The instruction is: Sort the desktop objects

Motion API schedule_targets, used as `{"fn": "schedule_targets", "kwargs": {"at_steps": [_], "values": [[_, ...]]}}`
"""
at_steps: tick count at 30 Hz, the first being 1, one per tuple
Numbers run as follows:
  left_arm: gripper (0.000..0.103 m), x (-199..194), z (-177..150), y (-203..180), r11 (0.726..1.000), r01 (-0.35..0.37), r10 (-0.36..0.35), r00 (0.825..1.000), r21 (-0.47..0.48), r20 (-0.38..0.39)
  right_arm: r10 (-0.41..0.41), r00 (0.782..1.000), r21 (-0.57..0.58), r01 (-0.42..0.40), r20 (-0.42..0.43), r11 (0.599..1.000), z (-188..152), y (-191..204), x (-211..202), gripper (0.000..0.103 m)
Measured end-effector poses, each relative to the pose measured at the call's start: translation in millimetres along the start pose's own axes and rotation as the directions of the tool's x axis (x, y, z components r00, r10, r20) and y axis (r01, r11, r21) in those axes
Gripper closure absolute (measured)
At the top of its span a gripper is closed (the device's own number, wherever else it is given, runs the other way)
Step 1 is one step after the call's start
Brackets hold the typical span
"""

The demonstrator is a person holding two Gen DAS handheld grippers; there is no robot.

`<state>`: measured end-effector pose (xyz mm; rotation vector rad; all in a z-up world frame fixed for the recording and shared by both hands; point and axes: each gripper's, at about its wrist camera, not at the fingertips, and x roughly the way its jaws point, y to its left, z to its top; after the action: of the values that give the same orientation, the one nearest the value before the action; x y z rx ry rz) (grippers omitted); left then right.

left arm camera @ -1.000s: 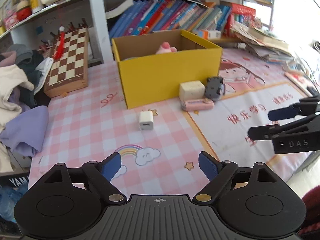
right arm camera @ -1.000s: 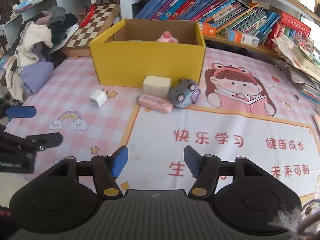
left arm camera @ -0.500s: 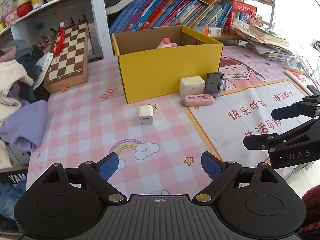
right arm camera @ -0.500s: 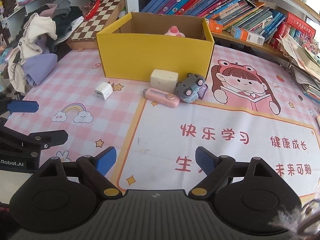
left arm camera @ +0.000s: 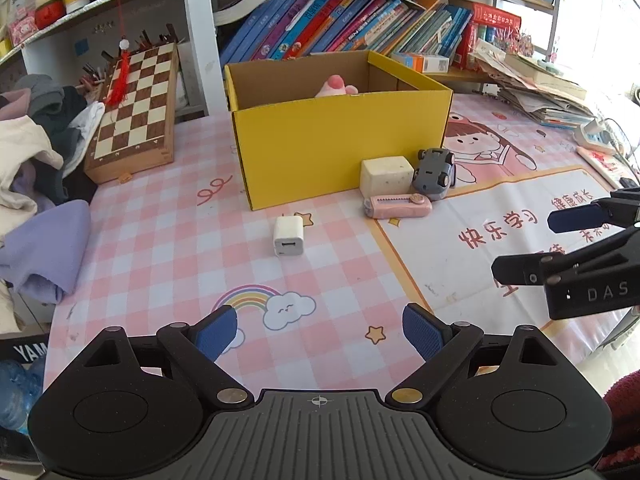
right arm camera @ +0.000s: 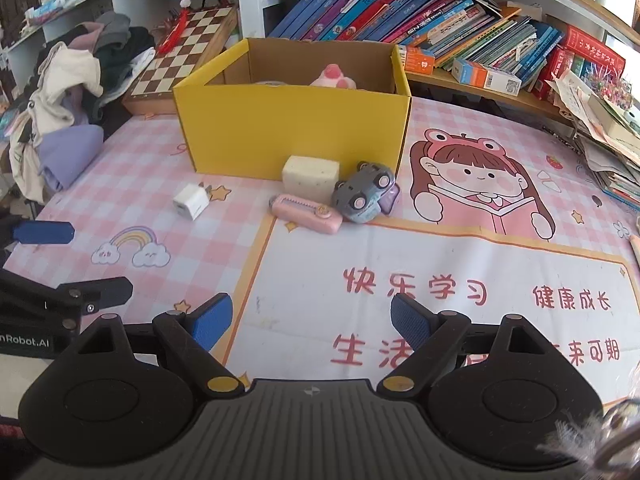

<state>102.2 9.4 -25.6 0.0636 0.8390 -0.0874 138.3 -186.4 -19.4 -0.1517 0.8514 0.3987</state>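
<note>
An open yellow box [left arm camera: 340, 152] [right arm camera: 292, 128] stands mid-table with a pink plush toy [left arm camera: 336, 85] [right arm camera: 334, 76] inside. In front of it lie a white charger cube [left arm camera: 288, 236] [right arm camera: 191, 201], a cream block [left arm camera: 386, 176] [right arm camera: 311, 174], a grey toy car [left arm camera: 434, 168] [right arm camera: 364, 193] and a pink utility knife [left arm camera: 398, 206] [right arm camera: 306, 214]. My left gripper [left arm camera: 320, 332] is open and empty, low over the rainbow print, well short of the charger. My right gripper [right arm camera: 310, 322] is open and empty above the mat's lettering.
A chessboard [left arm camera: 134, 108] leans at the back left beside a heap of clothes [left arm camera: 36, 168]. Books [left arm camera: 352, 28] fill the shelf behind the box. Stacked papers [right arm camera: 604, 128] sit at the right. The table's near edge lies under both grippers.
Both grippers opened wider and drew back slightly, so the box and small objects look a little further away. Nothing on the table moved.
</note>
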Motion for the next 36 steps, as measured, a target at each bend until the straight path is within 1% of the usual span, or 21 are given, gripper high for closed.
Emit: {"fn": "schedule_targets", "kwargs": {"at_steps": [7,16,25,30,36], "values": [[0.011,7.9,8.8,-0.8,1.000,-0.014,0.014,1.000,-0.028,0.006,0.020,1.000,-0.011,-0.020,-0.021,1.000,7.7,-9.9,12.7,0.017],[0.011,26.5,19.5,-7.1,0.998,-0.034,0.033,0.999,-0.057,-0.022,0.050,0.998,-0.030,-0.051,-0.047,0.998,19.9,-25.3,31.6,0.017],[0.011,41.5,30.4,-7.4,0.992,-0.071,0.067,0.997,-0.104,-0.039,0.081,0.994,-0.040,-0.084,-0.070,0.996,31.3,-43.4,50.4,0.017],[0.011,50.3,36.6,-8.7,0.988,-0.095,0.089,0.995,-0.119,-0.052,0.088,0.994,-0.041,-0.090,-0.061,0.995,37.2,-52.6,56.2,0.018],[0.011,58.2,43.8,-9.7,0.986,-0.114,0.108,0.992,-0.122,-0.059,0.092,0.994,-0.009,-0.093,-0.053,0.996,44.7,-68.2,63.7,0.018]]}}
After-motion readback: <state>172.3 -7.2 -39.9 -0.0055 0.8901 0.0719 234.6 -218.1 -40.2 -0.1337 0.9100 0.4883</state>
